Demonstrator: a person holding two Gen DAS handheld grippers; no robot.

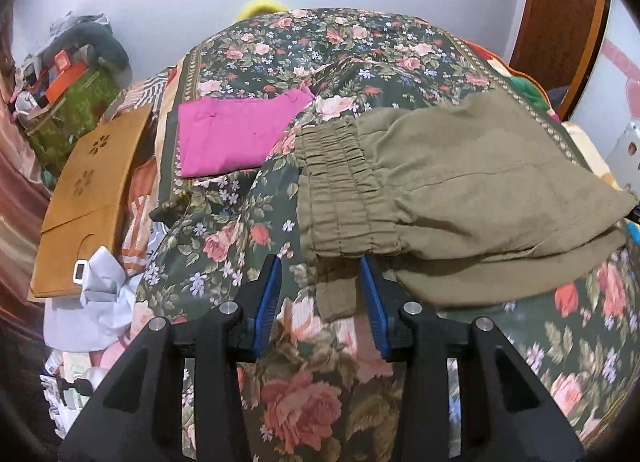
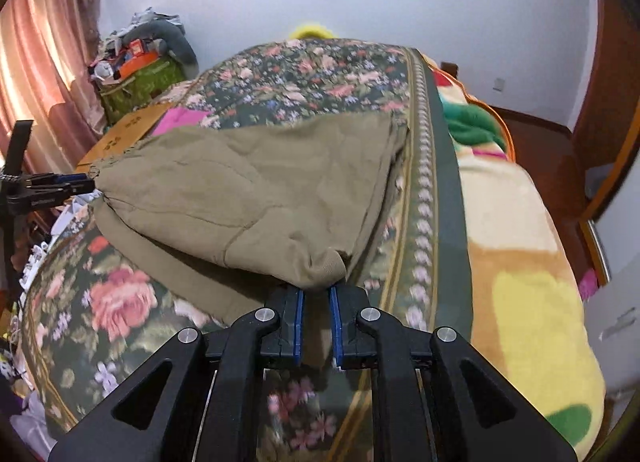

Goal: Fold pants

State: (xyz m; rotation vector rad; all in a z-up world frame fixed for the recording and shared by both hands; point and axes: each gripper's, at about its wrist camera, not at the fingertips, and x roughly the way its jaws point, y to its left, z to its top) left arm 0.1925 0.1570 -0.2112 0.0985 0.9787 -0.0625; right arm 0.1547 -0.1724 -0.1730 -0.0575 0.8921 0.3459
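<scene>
Olive-green pants [image 1: 460, 198] lie folded on the floral bedspread [image 1: 304, 394], with the gathered elastic waistband [image 1: 340, 198] toward my left gripper. My left gripper [image 1: 320, 266] is open, its blue pads on either side of the waistband's near corner, where a drawstring [image 1: 338, 298] hangs down between them. In the right wrist view the pants [image 2: 248, 190] spread ahead. My right gripper [image 2: 316, 292] is almost shut, pinching the near bunched corner of the pants. The left gripper [image 2: 86, 182] shows at the pants' left edge.
A folded pink garment [image 1: 232, 138] lies further back on the bed. A wooden board [image 1: 84, 202] and white cloth [image 1: 96, 302] lie off the bed's left side. A cluttered green box [image 2: 136, 82] stands by the curtain. A yellow blanket [image 2: 520, 262] covers the bed's right side.
</scene>
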